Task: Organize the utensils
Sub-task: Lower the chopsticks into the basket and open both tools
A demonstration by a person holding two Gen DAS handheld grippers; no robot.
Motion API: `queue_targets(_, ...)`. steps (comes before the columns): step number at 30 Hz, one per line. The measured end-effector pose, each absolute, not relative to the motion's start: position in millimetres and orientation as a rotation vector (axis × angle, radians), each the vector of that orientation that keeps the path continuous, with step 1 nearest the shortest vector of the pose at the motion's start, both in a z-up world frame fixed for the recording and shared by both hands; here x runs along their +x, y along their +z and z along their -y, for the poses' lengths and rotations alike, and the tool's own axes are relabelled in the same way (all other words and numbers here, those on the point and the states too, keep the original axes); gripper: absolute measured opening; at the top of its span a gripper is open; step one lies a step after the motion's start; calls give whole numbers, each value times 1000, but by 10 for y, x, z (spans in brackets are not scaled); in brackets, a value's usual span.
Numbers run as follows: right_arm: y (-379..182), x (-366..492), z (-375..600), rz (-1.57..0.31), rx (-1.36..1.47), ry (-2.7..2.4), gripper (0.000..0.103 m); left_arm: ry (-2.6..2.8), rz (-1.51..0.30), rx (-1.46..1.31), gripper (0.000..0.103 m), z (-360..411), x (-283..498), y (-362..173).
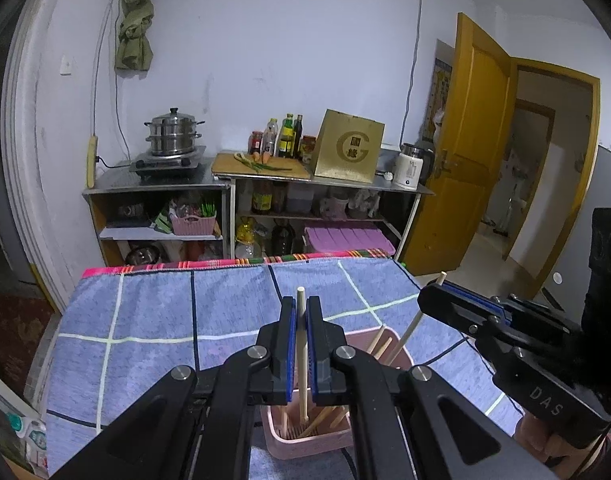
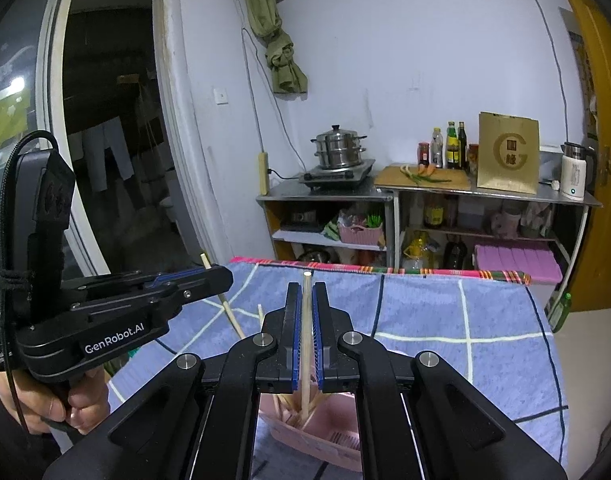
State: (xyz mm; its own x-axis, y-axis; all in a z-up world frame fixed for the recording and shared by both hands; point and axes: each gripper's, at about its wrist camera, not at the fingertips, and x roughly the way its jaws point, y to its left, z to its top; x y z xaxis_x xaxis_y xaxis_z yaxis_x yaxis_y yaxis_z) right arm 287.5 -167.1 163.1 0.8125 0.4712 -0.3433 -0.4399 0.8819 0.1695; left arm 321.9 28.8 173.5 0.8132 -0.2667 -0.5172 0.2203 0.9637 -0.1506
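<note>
My left gripper is shut on a pale wooden chopstick that stands upright with its lower end inside a pink plastic utensil basket. Several other chopsticks lean in that basket. My right gripper is shut on a second chopstick, also upright, with its lower end in the same pink basket. The right gripper also shows in the left wrist view, and the left gripper shows in the right wrist view. The basket sits on a blue checked cloth.
The cloth-covered table ends at a pink striped far edge. Beyond stand metal shelves with a steamer pot, bottles, a cutting board, a gold box and a kettle. A yellow door is open at right.
</note>
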Motion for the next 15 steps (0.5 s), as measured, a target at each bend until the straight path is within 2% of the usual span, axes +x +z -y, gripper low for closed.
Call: queue_targets(15,1268,2832,1678,-471,74,503,5,-284,-643,-77,5,-214,3209,1267)
